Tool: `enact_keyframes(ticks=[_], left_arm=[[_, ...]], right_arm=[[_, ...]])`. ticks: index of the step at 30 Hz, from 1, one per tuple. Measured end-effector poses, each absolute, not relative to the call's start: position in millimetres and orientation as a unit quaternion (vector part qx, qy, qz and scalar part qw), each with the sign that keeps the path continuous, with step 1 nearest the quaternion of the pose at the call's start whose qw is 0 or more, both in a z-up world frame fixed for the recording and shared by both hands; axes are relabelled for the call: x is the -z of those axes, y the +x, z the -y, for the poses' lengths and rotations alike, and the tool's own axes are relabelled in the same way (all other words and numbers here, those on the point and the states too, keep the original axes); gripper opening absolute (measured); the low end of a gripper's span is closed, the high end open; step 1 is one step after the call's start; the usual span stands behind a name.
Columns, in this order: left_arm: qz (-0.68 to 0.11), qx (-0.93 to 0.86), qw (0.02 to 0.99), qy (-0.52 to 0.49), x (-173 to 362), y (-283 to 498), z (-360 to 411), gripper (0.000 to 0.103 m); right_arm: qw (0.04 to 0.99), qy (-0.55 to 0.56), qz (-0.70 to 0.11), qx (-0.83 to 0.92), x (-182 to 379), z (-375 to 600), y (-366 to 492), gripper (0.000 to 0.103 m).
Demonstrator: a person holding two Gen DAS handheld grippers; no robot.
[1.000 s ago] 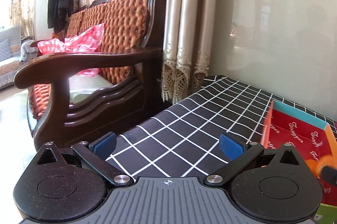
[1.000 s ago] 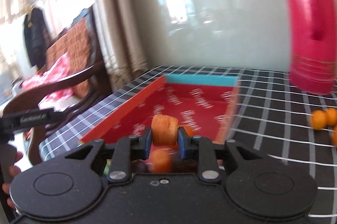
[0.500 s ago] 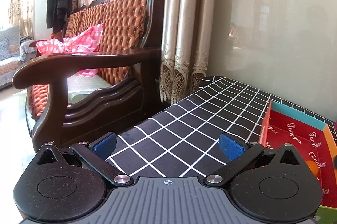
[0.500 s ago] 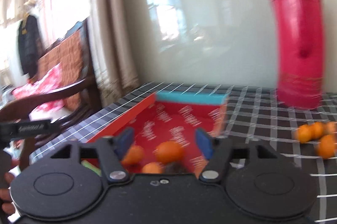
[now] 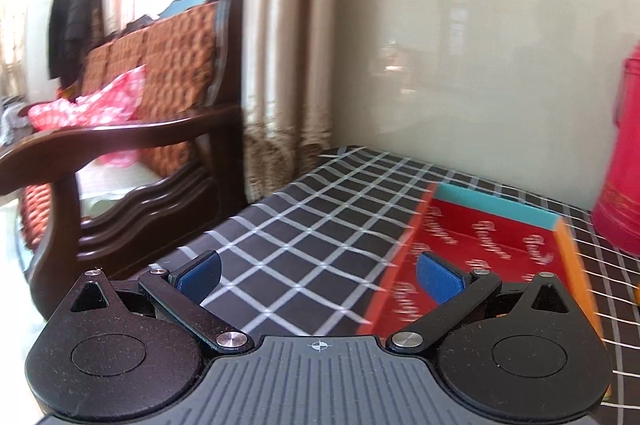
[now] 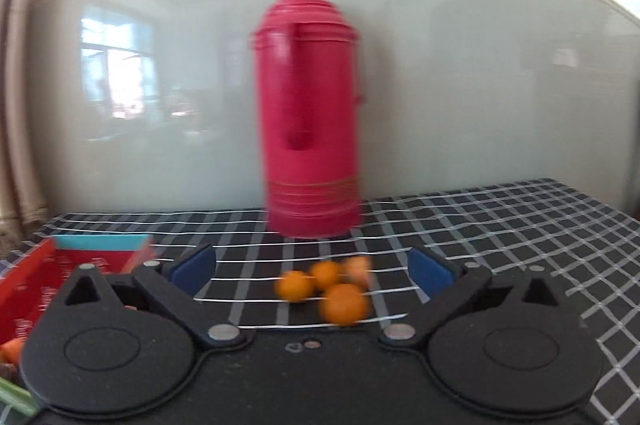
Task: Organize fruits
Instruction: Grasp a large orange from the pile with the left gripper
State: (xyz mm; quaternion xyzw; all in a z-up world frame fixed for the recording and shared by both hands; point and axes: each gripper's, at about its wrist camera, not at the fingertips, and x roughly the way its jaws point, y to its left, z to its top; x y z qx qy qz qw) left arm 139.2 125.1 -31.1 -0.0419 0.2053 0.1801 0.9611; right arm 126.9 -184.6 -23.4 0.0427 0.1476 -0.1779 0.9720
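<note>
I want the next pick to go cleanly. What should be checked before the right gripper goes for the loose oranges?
1. Right gripper jaws wide, just opened, nothing between: ok.
2. Loose oranges ahead on the checked tablecloth: ok.
3. Oranges apart enough to take one alone: not ok, clustered.
4. Red box has room: cannot tell.
5. Red thermos behind the oranges, apart: ok.
6. Left gripper open, empty: ok.
</note>
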Motion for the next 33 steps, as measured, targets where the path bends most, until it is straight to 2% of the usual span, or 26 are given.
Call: enact_keyframes(ticks=[7, 16, 26, 33], left_arm=[[-0.188, -0.097, 0.977, 0.0, 29.1, 141.0, -56.2, 0.103], [-0.21, 0.021, 0.977, 0.037, 40.3, 147.5, 38.8, 0.103], [-0.224, 0.122, 0.963, 0.083, 52.1, 168.3, 141.2, 0.102], [-0.234, 0.137, 0.959, 0.085, 60.8, 185.1, 178.4, 0.102]], right_arm=[[0.939, 0.025, -0.143, 0.313, 23.5, 227.4, 111.0, 0.097], [0.898, 0.024, -0.15, 0.414, 25.0, 274.4, 93.3, 0.097], [0.869, 0.041, -0.147, 0.471, 24.5, 308.5, 70.1, 0.097], [0.85, 0.025, -0.143, 0.506, 22.7, 319.4, 63.6, 0.097]])
